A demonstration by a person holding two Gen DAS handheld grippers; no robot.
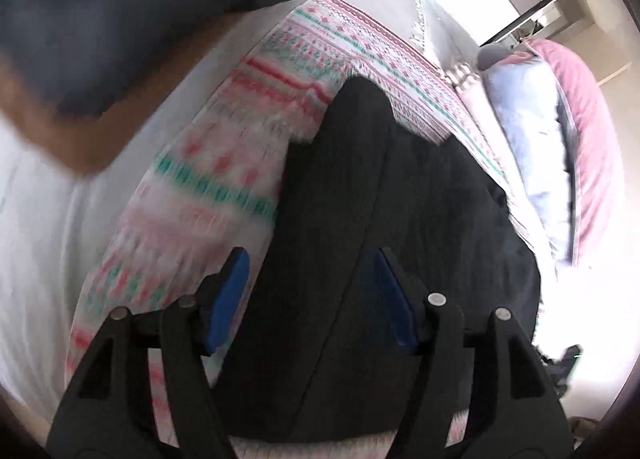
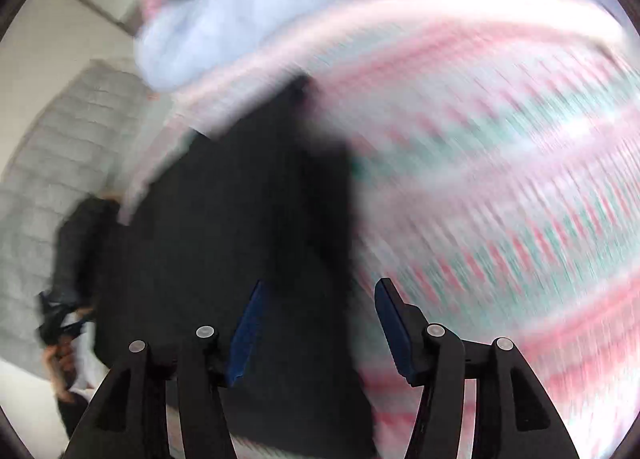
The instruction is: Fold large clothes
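Left wrist view looks down on the dark garment (image 1: 360,219), spread fairly flat on the patterned blanket (image 1: 248,131) that covers the bed, with one long straight fold or seam running up its middle. The left gripper (image 1: 312,299) hangs above it with its blue pads standing apart and nothing pinched between them. In the right wrist view the same dark garment (image 2: 240,219) lies along the near edge of the bed, and the right gripper (image 2: 316,327) is likewise parted and empty, over the cloth's right-hand border where it meets the blanket (image 2: 500,199).

By its look the fabric is soft, limp and light, likely to sag and drag rather than hold shape, so I would take it at corners or along a hem, one gripper to each.

Beyond it lie a pale blue item (image 1: 528,147) and a pink cushion (image 1: 588,139) toward the far edge. A person's arm (image 1: 80,127) crosses the upper left.
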